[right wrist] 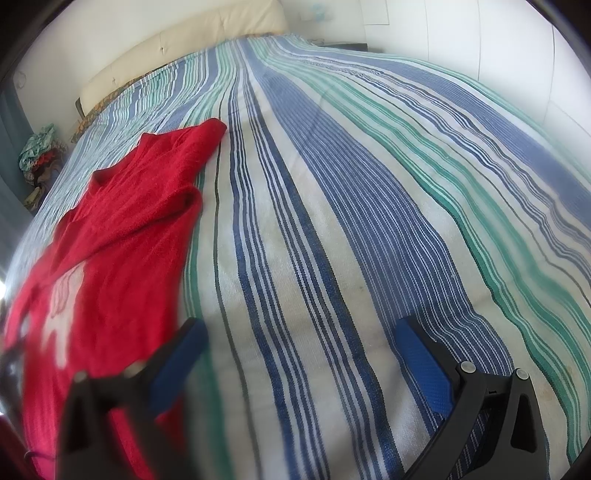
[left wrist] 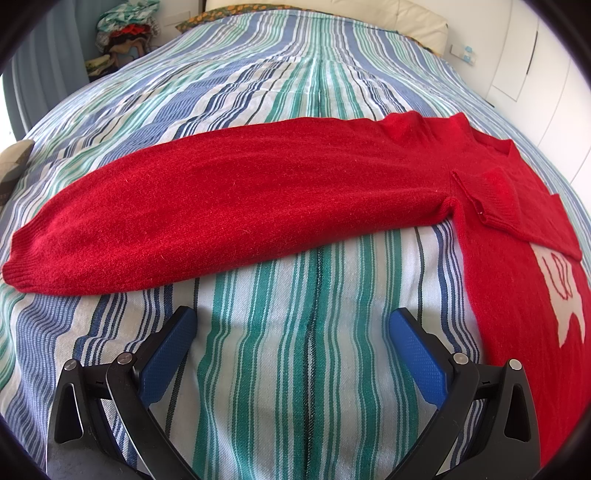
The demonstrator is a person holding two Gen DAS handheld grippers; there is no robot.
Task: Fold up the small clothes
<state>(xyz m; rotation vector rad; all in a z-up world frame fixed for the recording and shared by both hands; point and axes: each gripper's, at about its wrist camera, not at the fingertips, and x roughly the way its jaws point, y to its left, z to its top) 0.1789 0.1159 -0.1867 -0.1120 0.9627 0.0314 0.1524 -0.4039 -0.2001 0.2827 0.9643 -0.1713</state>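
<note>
A red knitted sweater (left wrist: 258, 192) lies flat on the striped bedspread (left wrist: 288, 332). One long sleeve stretches out to the left, its cuff (left wrist: 18, 273) near the bed's left side. The other sleeve's cuff (left wrist: 491, 195) is folded in over the chest, above a white motif (left wrist: 565, 295). My left gripper (left wrist: 291, 321) hovers open just in front of the stretched sleeve, with nothing between its blue pads. In the right wrist view the sweater's body (right wrist: 122, 229) lies at the left, and my right gripper (right wrist: 303, 332) is open over bare bedspread, its left finger (right wrist: 177, 362) blurred above the sweater's hem.
A cream headboard (right wrist: 192, 44) stands at the far end of the bed. A pile of mixed clothes (left wrist: 125, 33) sits beyond the bed's far left corner. White cupboard doors (left wrist: 535, 74) line the right side. A wide stretch of bedspread (right wrist: 369, 221) lies right of the sweater.
</note>
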